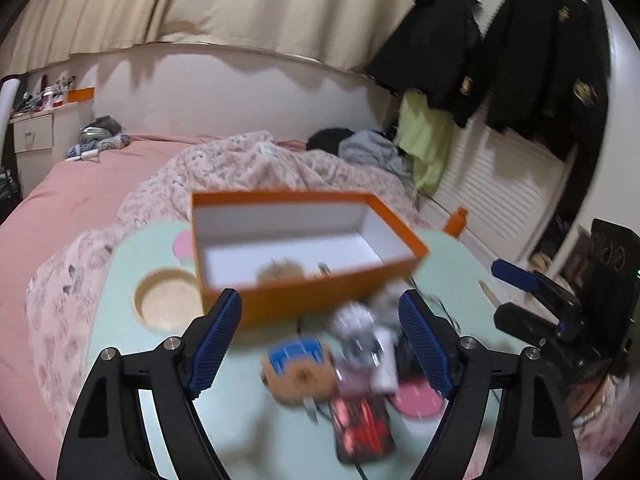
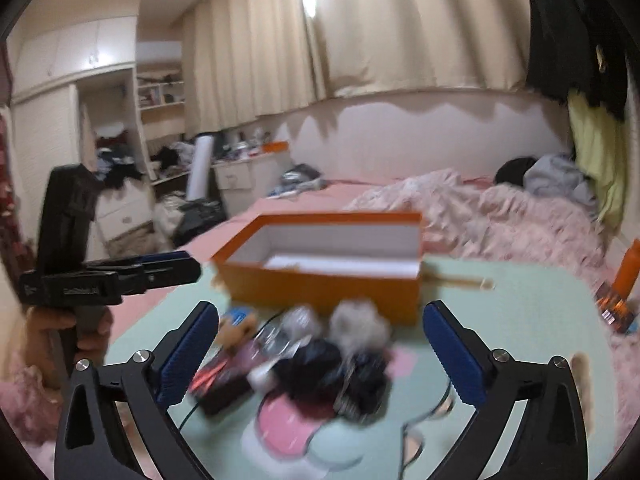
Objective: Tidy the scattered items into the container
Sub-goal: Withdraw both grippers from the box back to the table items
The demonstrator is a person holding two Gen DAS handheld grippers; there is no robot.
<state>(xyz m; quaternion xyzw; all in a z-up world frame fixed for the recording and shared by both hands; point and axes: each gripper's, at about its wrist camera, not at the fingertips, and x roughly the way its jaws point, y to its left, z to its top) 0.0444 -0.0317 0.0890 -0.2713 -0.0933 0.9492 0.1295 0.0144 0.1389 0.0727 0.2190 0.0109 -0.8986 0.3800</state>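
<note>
**Both grippers open over the clutter, box just beyond**

Both grippers stand with jaws spread and nothing between the pads. Seen from the left wrist, the left gripper (image 1: pixel 320 344) frames a blurred heap of small items (image 1: pixel 352 368) at lower centre on the pale green tray table (image 1: pixel 120 320): a tan plush with a blue patch (image 1: pixel 298 368), a red-and-black packet (image 1: pixel 362 428) and a pink round piece (image 1: pixel 416 400). The orange box (image 1: pixel 304 300), white inside, sits just behind the heap at mid-frame, with a brownish item (image 1: pixel 280 270) and a small metallic thing on its floor. In the right wrist view, the right gripper (image 2: pixel 320 356) frames the same heap; grey and black fluffy pieces (image 2: pixel 352 344) lie near the box's front wall. A hand (image 2: pixel 80 332) grips the left gripper's handle at the left edge. An orange bottle (image 2: pixel 628 268) stands at far right.
</note>
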